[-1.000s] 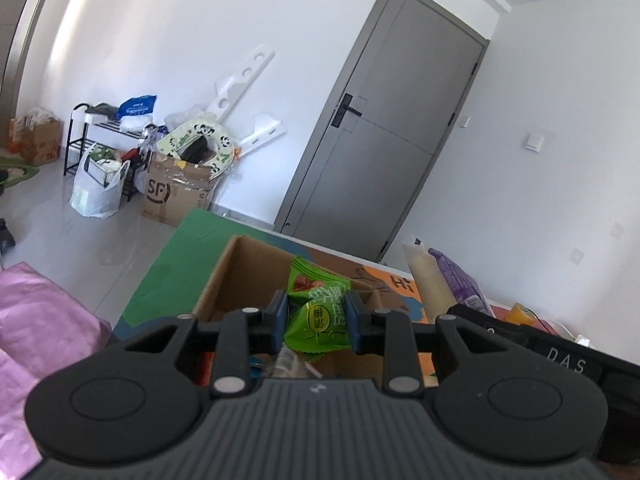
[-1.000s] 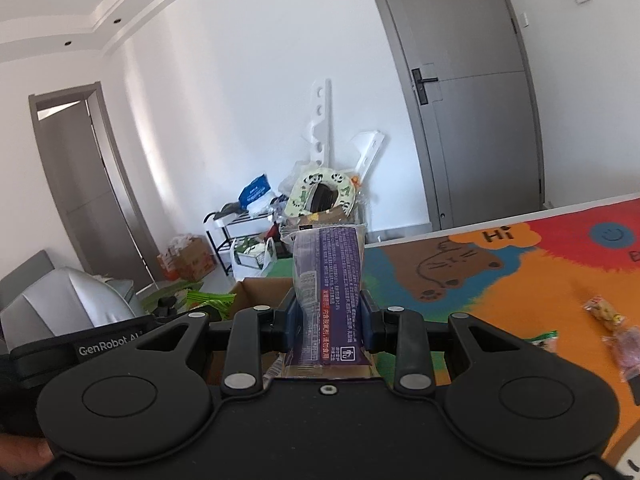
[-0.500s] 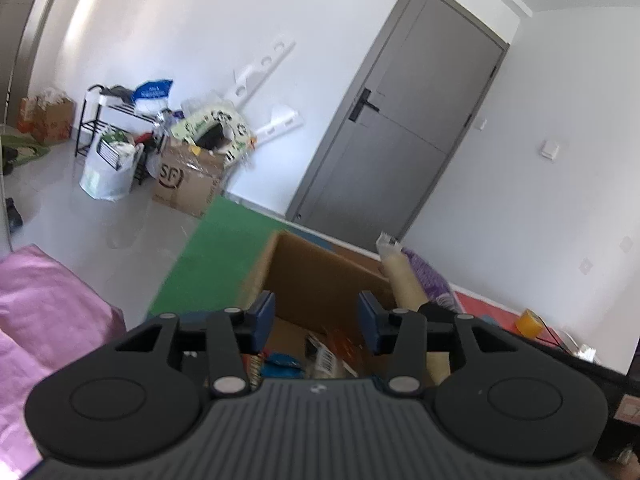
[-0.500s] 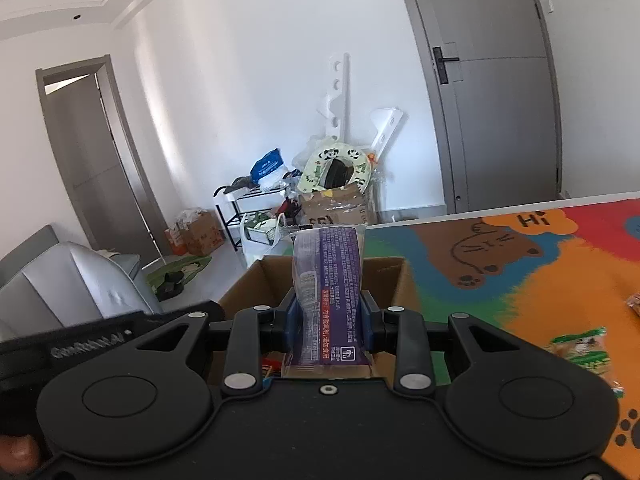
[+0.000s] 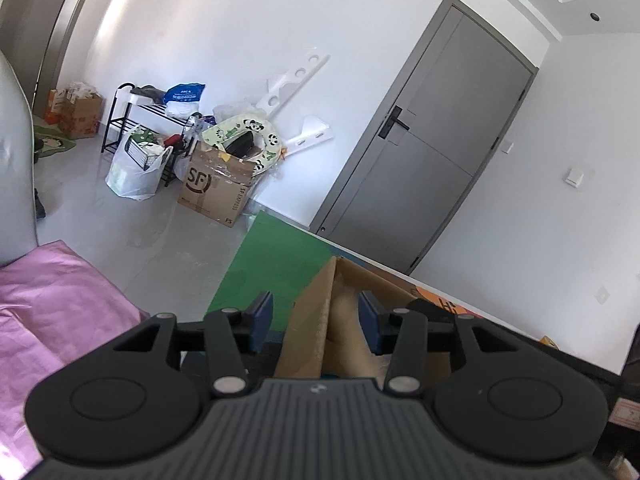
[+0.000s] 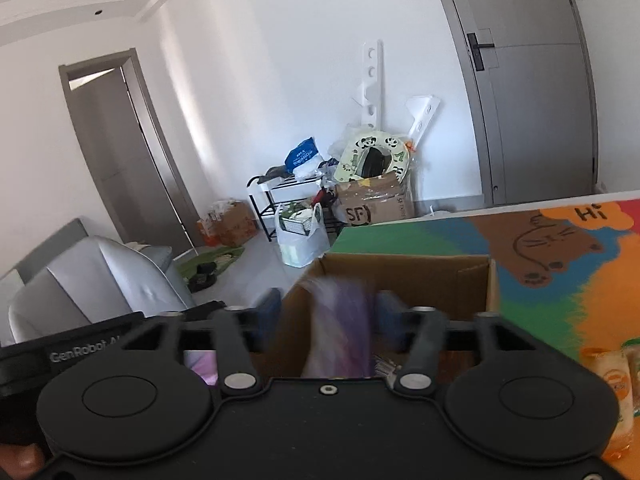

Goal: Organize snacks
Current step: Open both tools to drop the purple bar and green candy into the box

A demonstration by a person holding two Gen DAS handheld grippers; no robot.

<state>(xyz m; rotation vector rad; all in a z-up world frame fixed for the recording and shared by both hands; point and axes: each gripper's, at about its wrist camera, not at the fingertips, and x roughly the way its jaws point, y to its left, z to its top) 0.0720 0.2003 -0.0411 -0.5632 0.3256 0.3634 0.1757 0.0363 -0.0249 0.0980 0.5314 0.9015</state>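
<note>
Right gripper (image 6: 326,316): jaws spread wide, purple snack packet (image 6: 340,332) blurred between them, touching neither pad clearly (reads as release; grip cannot be confirmed). Packet sits over open cardboard box (image 6: 404,276) near mat's (image 6: 560,300) left edge.

Left gripper (image 5: 316,316): jaws wide apart, holding nothing, straddling box (image 5: 316,320) wall.

Step in hand: dropping packet into box.

Next: fetch orange-labelled packets (image 6: 612,372) at mat's right side.

Your right gripper (image 6: 326,312) is spread wide over the cardboard box (image 6: 404,280), blurry purple snack pack (image 6: 340,332) between its fingers.
</note>
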